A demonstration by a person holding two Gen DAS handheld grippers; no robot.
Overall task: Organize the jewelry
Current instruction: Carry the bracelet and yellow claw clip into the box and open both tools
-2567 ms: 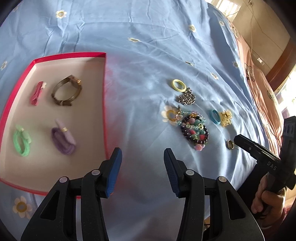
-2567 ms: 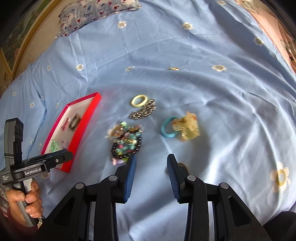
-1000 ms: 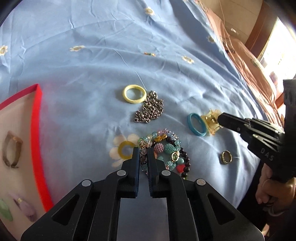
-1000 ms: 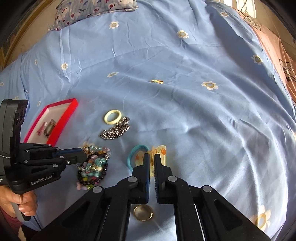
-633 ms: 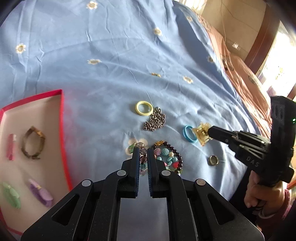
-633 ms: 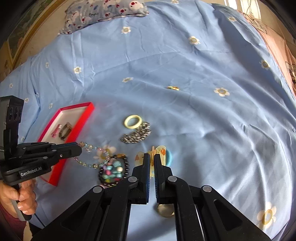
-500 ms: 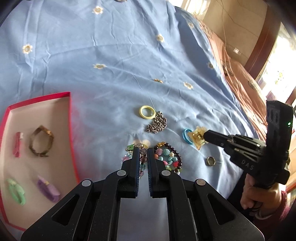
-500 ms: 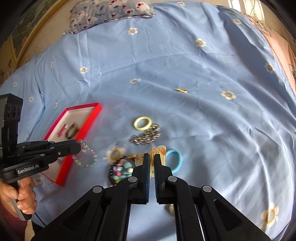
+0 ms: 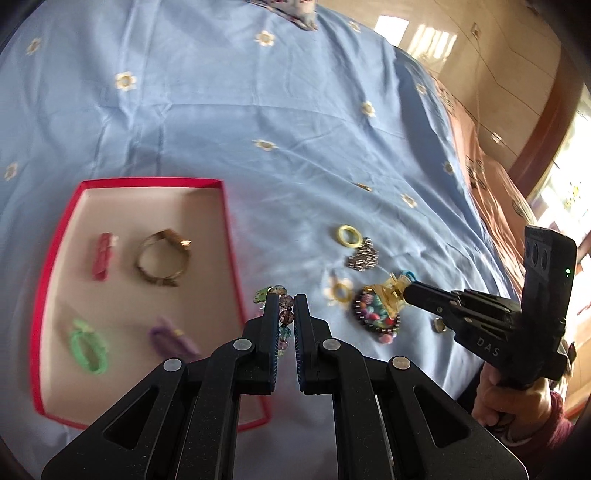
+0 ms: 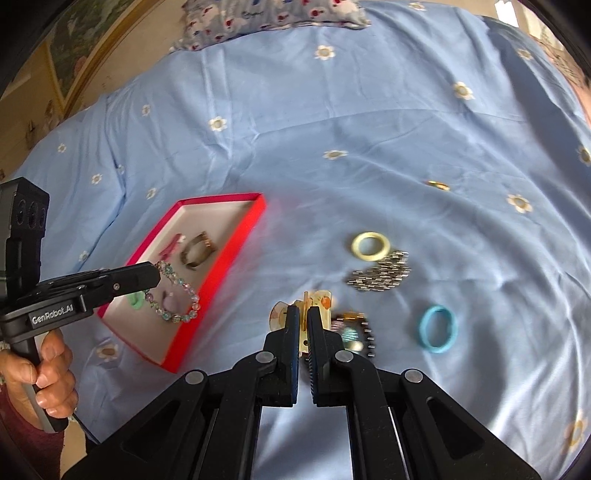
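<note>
My left gripper [image 9: 286, 301] is shut on a pastel bead bracelet [image 10: 177, 293] and holds it in the air over the right edge of the red-rimmed tray [image 9: 229, 229]. My right gripper [image 10: 303, 314] is shut on a yellow hair claw clip [image 10: 319, 301], held above a dark multicoloured bead bracelet [image 9: 376, 315]. The clip also shows in the left wrist view [image 9: 391, 290]. The tray holds a pink clip [image 9: 102, 256], a bronze bangle [image 9: 162, 262], a green hair tie [image 9: 88, 345] and a purple hair tie [image 9: 171, 338].
On the blue flowered bedsheet lie a yellow ring [image 10: 370, 246], a silver chain [image 10: 380, 277], a blue hair band [image 10: 437, 329] and a small gold ring [image 9: 439, 325]. A patterned pillow [image 10: 273, 14] lies at the far end. A wall is at the right.
Both grippers shut on their items and lifted them off the sheet. The left one has carried the pastel bracelet left to the tray; the right has moved left with the clip.
</note>
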